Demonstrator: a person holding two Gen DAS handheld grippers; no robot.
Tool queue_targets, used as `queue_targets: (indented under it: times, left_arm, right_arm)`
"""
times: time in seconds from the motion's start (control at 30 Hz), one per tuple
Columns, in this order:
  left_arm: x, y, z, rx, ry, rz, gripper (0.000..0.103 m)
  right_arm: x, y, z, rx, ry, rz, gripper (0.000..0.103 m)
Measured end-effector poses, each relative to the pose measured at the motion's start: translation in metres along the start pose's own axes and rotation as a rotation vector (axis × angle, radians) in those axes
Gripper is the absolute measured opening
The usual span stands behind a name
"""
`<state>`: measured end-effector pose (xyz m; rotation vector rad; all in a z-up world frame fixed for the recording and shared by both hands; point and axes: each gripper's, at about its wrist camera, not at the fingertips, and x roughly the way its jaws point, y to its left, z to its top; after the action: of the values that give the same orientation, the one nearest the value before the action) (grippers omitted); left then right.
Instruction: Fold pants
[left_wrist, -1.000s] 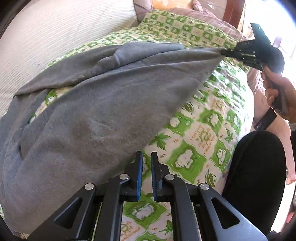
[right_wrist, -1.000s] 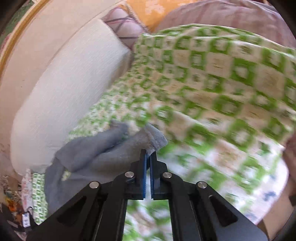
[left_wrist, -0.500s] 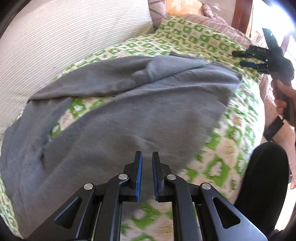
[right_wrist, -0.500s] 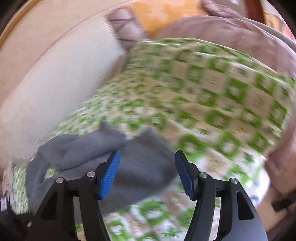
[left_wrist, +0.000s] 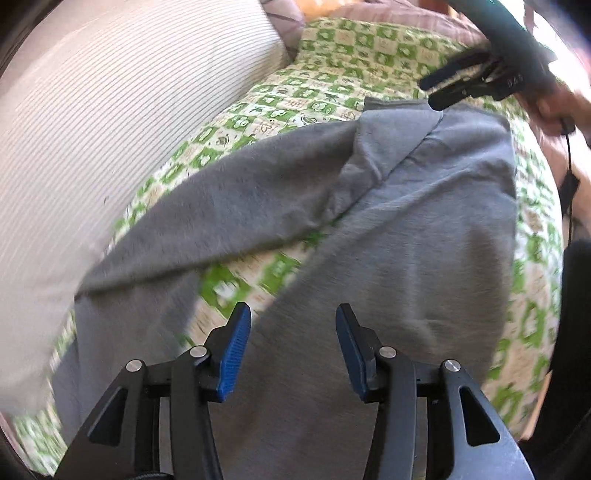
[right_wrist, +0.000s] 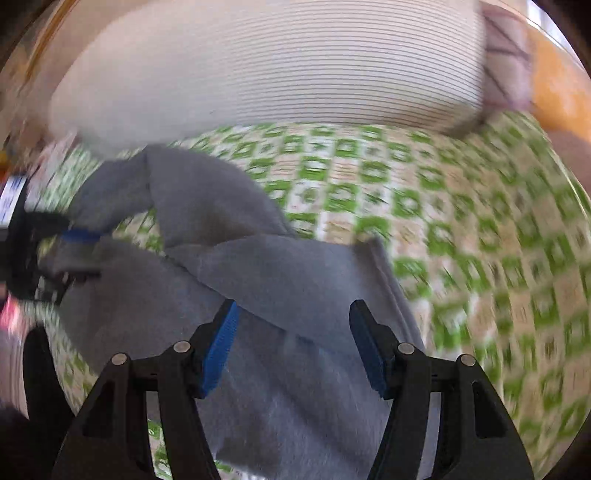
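A: Left wrist view, left to right. Striped white cushion (left_wrist: 110, 122) fills the upper left. Grey pants (left_wrist: 388, 229) lie spread on the green-checked sheet (left_wrist: 332, 55), from lower left to upper right, one part folded over near top centre. Left gripper (left_wrist: 293, 350) at bottom centre, blue pads wide apart, nothing between them, pants below.

B: Right gripper (left_wrist: 437, 92)?

A: Upper right of the frame, just above the pants' far edge; its fingers look parted.

B: Right wrist view?

A: Blurred. Left gripper (right_wrist: 79, 253) at the left edge, at the pants (right_wrist: 258, 266). Right gripper (right_wrist: 293, 347) at bottom centre, pads wide apart, over grey cloth. Sheet (right_wrist: 480, 221) fills the right.
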<state>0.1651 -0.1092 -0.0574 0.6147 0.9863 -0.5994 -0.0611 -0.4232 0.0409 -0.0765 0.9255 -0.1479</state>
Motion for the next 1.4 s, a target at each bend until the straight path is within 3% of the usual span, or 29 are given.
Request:
queue_targets:
  times: [0.17, 0.27, 0.4, 0.63, 0.77, 0.8, 0.83, 0.9, 0.97, 1.0, 1.13, 1.4]
  left_arm:
    - [0.023, 0.026, 0.014, 0.1, 0.056, -0.006, 0.05]
    - [0.034, 0.042, 0.021, 0.15, 0.088, -0.012, 0.051]
    - [0.048, 0.055, 0.028, 0.24, 0.131, -0.007, 0.052]
    - [0.087, 0.061, 0.033, 0.435, 0.242, 0.082, 0.054]
    - [0.101, 0.061, 0.035, 0.454, 0.251, 0.083, 0.056]
    - [0.1, 0.061, 0.035, 0.445, 0.244, 0.076, 0.053]
    - [0.099, 0.062, 0.036, 0.428, 0.237, 0.068, 0.043]
    - [0.095, 0.065, 0.037, 0.389, 0.225, 0.059, 0.02]
    - [0.09, 0.071, 0.04, 0.345, 0.223, 0.063, 0.013]
    - [0.088, 0.072, 0.041, 0.325, 0.22, 0.059, 0.011]
    - [0.07, 0.078, 0.043, 0.243, 0.19, 0.046, 0.008]
    - [0.008, 0.069, 0.032, 0.113, 0.115, -0.028, 0.007]
  right_arm:
    - [0.019, 0.02, 0.027, -0.23, 0.097, 0.007, 0.071]
    - [0.036, 0.012, 0.044, -0.316, 0.161, 0.0, 0.071]
    - [0.056, -0.006, 0.059, -0.341, 0.26, 0.04, 0.071]
    - [0.093, -0.019, 0.066, -0.415, 0.411, 0.076, 0.075]
    - [0.109, -0.014, 0.06, -0.463, 0.45, 0.085, 0.076]
    - [0.111, -0.012, 0.056, -0.478, 0.447, 0.089, 0.074]
    - [0.112, -0.011, 0.055, -0.487, 0.441, 0.076, 0.068]
    - [0.107, -0.01, 0.052, -0.467, 0.429, 0.099, 0.032]
    - [0.098, -0.009, 0.049, -0.455, 0.408, 0.09, 0.011]
    - [0.093, -0.011, 0.048, -0.454, 0.397, 0.073, 0.007]
    - [0.064, -0.015, 0.05, -0.43, 0.306, 0.004, 0.005]
    - [-0.006, -0.042, 0.06, -0.28, 0.011, -0.151, 0.004]
